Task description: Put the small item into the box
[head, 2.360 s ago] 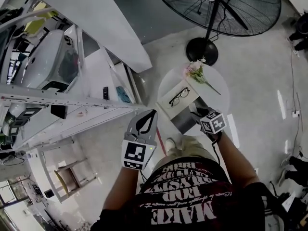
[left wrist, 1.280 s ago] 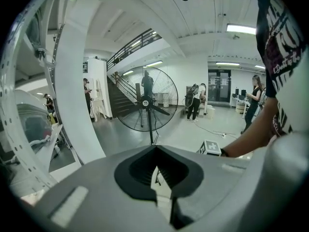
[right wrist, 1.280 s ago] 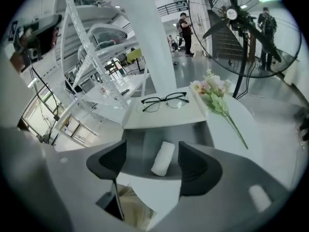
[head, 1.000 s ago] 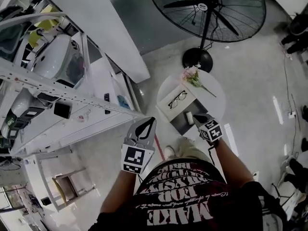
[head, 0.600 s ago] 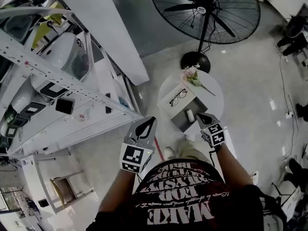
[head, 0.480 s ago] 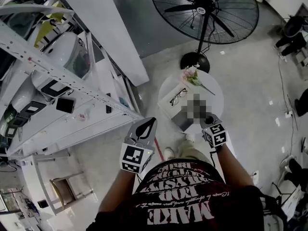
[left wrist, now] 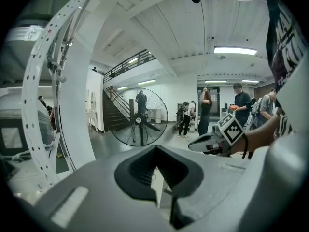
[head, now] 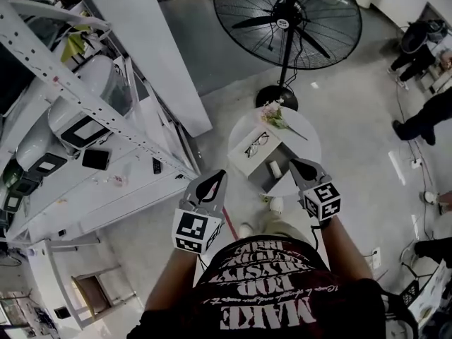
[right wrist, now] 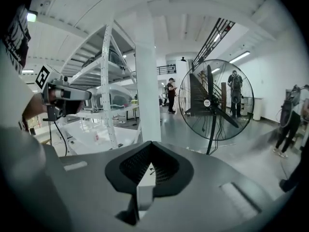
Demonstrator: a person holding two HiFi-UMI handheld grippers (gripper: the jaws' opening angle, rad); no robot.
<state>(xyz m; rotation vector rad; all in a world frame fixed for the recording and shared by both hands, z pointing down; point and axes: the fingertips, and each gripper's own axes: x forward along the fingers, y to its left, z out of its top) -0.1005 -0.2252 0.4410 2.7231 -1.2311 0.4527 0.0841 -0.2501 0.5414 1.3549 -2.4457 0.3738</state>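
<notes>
A small round white table (head: 305,141) stands on the floor below me. On it lies an open dark grey box (head: 263,180) with a small white item (head: 275,168) inside. Beside it lies the white lid (head: 246,159), with a pair of eyeglasses (head: 256,145) on top. My right gripper (head: 295,162) hangs shut and empty just right of the box, above the table's near edge. In the right gripper view the right gripper (right wrist: 151,143) has its jaw tips meeting. My left gripper (head: 221,175) is shut and empty, left of the table over the floor. The left gripper (left wrist: 155,147) points level at the hall.
A sprig of flowers (head: 274,115) lies at the table's far side. A large standing fan (head: 286,20) and its base (head: 275,97) stand just beyond. White shelving (head: 85,119) fills the left. People (head: 424,119) stand at the right. My shoe (head: 275,205) is under the table edge.
My right gripper has drawn back from over the box to its right side; the small white item stays in the box. The head view has shifted. The left gripper has held still.
</notes>
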